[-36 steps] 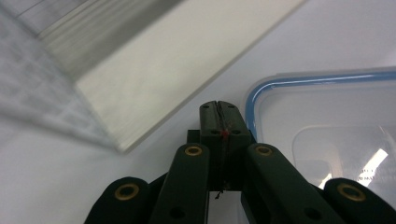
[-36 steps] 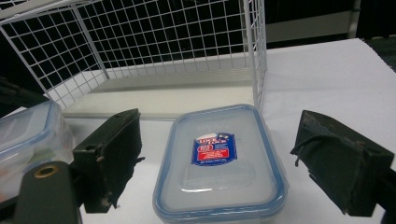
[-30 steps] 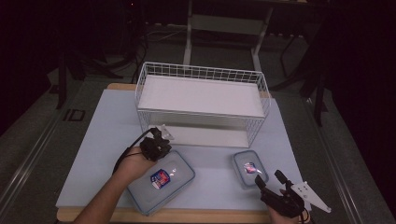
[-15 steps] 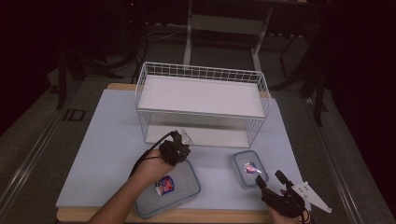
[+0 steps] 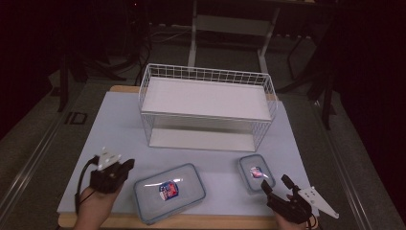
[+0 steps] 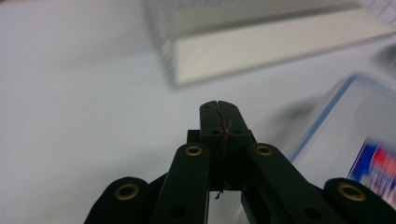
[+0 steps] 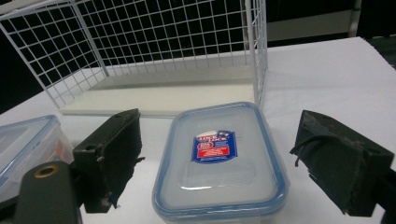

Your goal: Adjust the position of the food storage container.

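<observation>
A large clear lidded container [image 5: 168, 191] with a blue rim and a red-blue label lies near the table's front edge. My left gripper [image 5: 127, 166] hovers just left of it, shut with nothing between its jaws [image 6: 218, 105]; the container's edge [image 6: 355, 135] shows to its right. A smaller matching container [image 5: 256, 172] lies front right. My right gripper [image 5: 276, 183] sits just behind it, open. In the right gripper view the small container [image 7: 219, 182] lies between the spread pads [image 7: 112, 149] without touching them, midway at the right gripper [image 7: 219, 126].
A white wire rack [image 5: 206, 105] with a white shelf board stands in the middle of the pale table mat [image 5: 110, 124], its open side toward me. It also rises behind the small container [image 7: 154, 46]. Dark floor and stand legs lie beyond the table.
My left hand has drawn back from above the large container, moving left and toward the front edge. The right gripper and both containers have stayed put.
</observation>
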`<state>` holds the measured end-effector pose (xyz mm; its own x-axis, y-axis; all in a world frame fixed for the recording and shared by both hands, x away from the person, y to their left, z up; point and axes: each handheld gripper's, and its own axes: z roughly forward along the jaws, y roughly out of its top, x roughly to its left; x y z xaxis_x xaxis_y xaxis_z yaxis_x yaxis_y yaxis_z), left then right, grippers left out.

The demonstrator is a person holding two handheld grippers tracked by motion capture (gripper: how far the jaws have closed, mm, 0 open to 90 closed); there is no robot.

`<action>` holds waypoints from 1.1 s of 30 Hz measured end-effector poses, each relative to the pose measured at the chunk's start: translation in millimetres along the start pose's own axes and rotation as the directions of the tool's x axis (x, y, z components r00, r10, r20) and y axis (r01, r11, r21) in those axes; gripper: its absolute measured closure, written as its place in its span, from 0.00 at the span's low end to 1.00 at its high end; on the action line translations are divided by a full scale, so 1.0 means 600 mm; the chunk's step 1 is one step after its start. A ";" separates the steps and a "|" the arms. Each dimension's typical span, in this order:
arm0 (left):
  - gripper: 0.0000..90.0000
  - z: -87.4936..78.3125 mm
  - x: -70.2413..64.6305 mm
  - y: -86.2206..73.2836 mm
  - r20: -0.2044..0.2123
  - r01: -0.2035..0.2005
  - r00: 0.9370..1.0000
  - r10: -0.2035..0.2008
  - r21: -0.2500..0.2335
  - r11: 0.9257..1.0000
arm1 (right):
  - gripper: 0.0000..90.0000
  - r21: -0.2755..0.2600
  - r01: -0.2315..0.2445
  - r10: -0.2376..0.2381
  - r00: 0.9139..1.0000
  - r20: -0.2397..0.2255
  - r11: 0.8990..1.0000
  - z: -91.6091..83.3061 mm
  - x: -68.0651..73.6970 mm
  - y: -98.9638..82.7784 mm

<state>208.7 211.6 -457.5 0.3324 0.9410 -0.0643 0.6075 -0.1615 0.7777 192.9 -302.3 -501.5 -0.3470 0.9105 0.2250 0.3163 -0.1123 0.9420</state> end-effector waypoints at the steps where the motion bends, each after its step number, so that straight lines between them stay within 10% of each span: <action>1: 1.00 -0.006 0.002 -0.015 -0.002 0.006 1.000 -0.006 0.008 1.000 | 0.16 0.001 0.000 0.000 1.000 0.001 1.000 0.001 0.001 0.000; 9: 1.00 -0.021 -0.021 -0.103 0.063 0.081 0.994 -0.085 0.060 0.995 | 0.16 0.009 -0.001 0.001 1.000 0.005 1.000 0.004 0.003 -0.003; 23: 1.00 -0.022 -0.067 -0.148 0.058 0.111 0.991 -0.117 0.100 0.989 | 0.16 0.009 0.003 -0.003 1.000 -0.001 1.000 0.003 0.002 -0.003; 26: 1.00 -0.021 -0.062 -0.147 0.078 0.158 0.983 -0.166 0.093 0.983 | 0.16 0.011 -0.001 0.001 1.000 0.000 1.000 0.004 0.002 -0.003; 33: 1.00 0.012 -0.082 -0.119 0.083 0.131 0.987 -0.139 0.095 0.987 | 0.16 0.013 0.007 -0.007 1.000 -0.002 1.000 0.005 0.005 -0.003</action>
<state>154.1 175.0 -514.2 0.3034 0.9264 -0.2232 0.7116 -0.0645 0.6996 193.6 -298.2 -503.3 -0.3507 0.9105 0.2192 0.3255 -0.1010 0.9401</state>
